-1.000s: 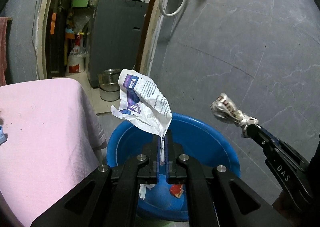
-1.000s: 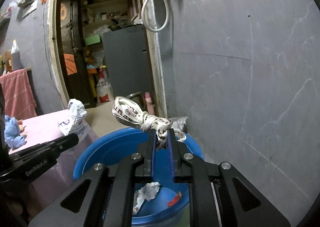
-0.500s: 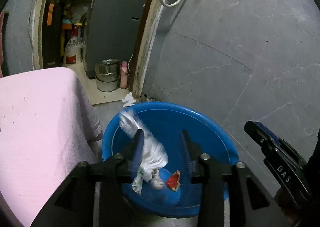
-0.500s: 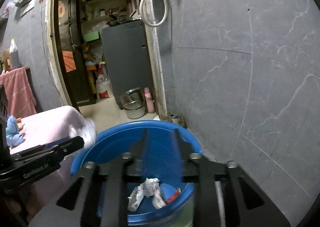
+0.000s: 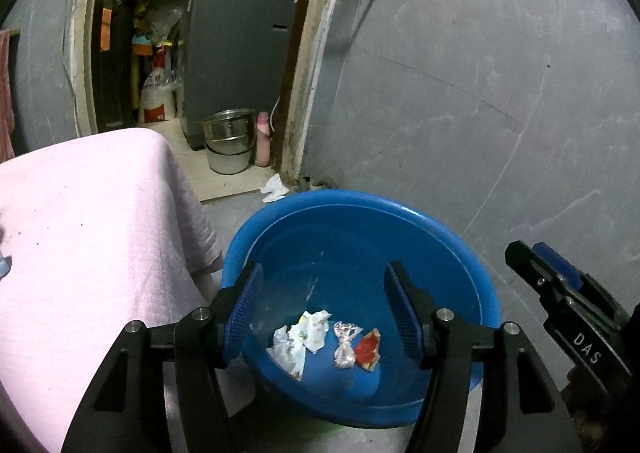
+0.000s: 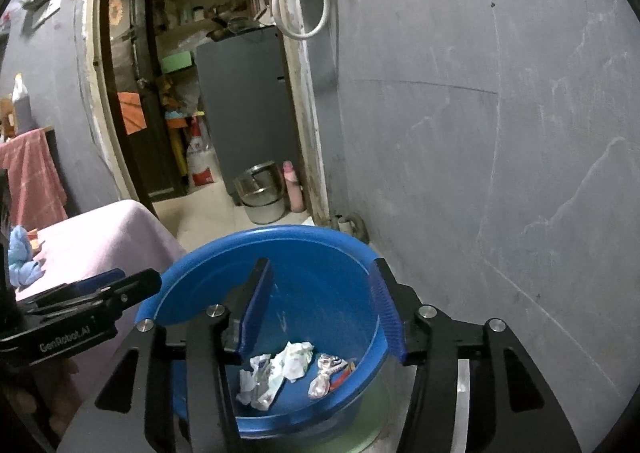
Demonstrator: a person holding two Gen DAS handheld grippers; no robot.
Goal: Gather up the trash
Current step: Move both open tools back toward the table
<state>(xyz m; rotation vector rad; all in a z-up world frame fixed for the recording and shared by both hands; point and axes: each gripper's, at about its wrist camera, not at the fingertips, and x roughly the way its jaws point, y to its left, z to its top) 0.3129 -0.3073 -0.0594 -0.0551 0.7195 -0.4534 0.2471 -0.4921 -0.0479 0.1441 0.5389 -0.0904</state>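
Left wrist view — twisted wrapper [image 5: 345,345] upright-pointing lengthwise, blue basin [image 5: 460,249], both tongs just parted

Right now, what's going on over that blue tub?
A person holds both hand-held grippers over the blue basin. The left hand-held gripper and right hand-held gripper have just been opening, with nothing between their fingers. The crumpled white paper and twisted wrapper lie in the basin beside a red scrap.

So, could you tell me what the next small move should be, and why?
Probably swing the left gripper back over the pink cloth. Both grippers' jaws have just been opening and stand empty; the right gripper too. The wrappers lie in the blue basin.
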